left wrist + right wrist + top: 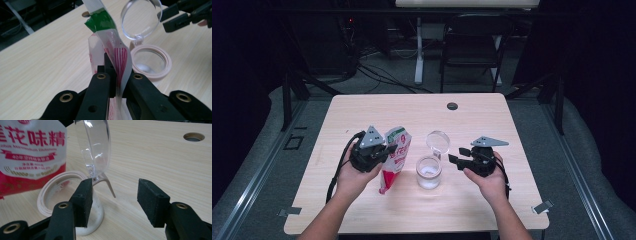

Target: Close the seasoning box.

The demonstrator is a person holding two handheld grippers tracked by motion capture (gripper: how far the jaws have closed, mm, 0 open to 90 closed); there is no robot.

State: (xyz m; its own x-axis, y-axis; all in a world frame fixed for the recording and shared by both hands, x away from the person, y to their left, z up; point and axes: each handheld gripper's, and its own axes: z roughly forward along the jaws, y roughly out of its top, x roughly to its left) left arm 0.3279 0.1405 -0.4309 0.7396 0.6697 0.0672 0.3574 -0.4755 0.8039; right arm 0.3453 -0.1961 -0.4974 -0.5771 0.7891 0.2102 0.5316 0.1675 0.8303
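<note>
left hand-held gripper [113,82] clamps the pouch [112,52]; right hand-held gripper [112,202] gapes empty by the jar [72,205].
pouch looks soft, slick film, best pinched at its edge; jar on the surface [492,200] seems light, rigid, lid [93,147] hinged up.

pouch [30,157] | we read large red Chinese characters 莲花味精 across its white top, upper left of the right gripper view | a red banner beneath holds small white print we cannot make out
</note>
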